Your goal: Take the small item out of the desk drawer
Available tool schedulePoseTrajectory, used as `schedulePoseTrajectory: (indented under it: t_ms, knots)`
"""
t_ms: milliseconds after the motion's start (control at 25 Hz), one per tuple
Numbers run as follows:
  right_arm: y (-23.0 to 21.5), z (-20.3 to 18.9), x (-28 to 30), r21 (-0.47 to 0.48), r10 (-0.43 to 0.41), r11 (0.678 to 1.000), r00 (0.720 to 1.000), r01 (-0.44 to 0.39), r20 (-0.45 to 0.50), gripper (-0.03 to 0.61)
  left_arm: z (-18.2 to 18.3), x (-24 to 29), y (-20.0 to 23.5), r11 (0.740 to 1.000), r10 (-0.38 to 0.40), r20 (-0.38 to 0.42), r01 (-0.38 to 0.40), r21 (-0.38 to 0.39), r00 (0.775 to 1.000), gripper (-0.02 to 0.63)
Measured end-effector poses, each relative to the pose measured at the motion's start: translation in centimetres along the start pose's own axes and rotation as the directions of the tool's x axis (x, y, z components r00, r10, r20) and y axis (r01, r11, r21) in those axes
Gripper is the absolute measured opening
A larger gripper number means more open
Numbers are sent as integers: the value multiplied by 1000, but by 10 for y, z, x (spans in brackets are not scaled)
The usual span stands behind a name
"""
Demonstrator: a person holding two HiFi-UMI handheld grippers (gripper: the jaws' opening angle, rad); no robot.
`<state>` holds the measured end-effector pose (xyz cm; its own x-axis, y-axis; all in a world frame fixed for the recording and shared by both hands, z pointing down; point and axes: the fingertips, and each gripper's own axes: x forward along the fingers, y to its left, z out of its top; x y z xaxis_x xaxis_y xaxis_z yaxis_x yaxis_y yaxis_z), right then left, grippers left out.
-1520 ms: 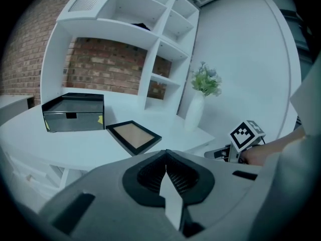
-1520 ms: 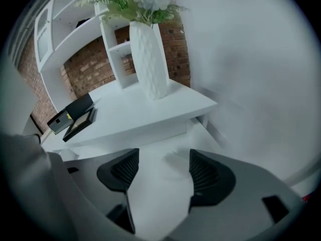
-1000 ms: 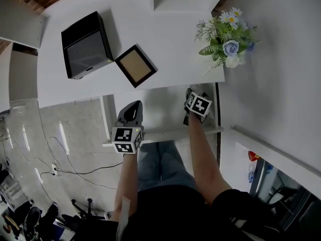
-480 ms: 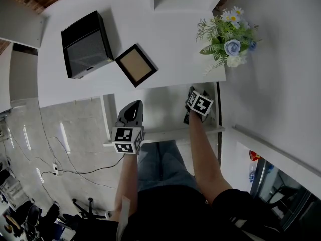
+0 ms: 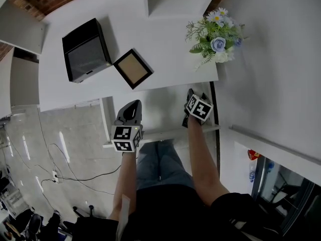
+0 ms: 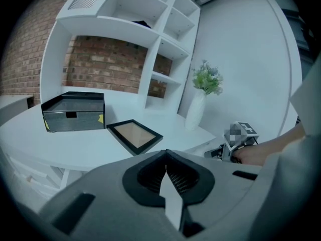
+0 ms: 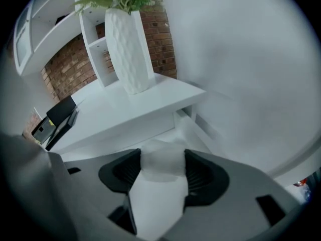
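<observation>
Small white block (image 7: 161, 159), pinched in the right tool (image 7: 161, 170) at the right of the open white table drawer (image 5: 161, 113); left tool (image 6: 166, 177) pressed together, empty, at the drawer's near left corner.

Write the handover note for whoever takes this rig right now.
Left tool: shut and empty, at the front left of the open drawer.
Right tool: closed on the small white item, at the drawer's right end.
Done: drawer is open, item is gripped.
To do: lift the item out of the drawer; the desk above looks like a fair place to set it down.
</observation>
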<state>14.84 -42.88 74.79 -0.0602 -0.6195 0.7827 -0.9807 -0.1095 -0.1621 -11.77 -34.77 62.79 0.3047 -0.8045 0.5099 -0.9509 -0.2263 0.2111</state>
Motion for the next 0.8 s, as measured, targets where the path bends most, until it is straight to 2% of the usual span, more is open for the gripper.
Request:
schedulePoseTrajectory:
  t_ms: [200, 360, 520, 800]
  knots:
    - [-3, 21, -48, 18, 25, 999, 994, -27, 102, 262, 26, -15, -9, 1000, -14, 49, 13, 27, 999, 9]
    - [3, 52, -91, 1, 77, 997, 967, -80, 242, 262, 55, -25, -12, 998, -25, 112, 19, 55, 993, 9]
    - [8, 87, -139, -42, 134, 991, 911, -128, 389, 262, 86, -36, -15, 996, -34, 173, 21, 81, 984, 9]
    - [23, 136, -215, -147, 248, 969, 778, -200, 578, 262, 133, -53, -25, 992, -60, 262, 28, 122, 963, 9]
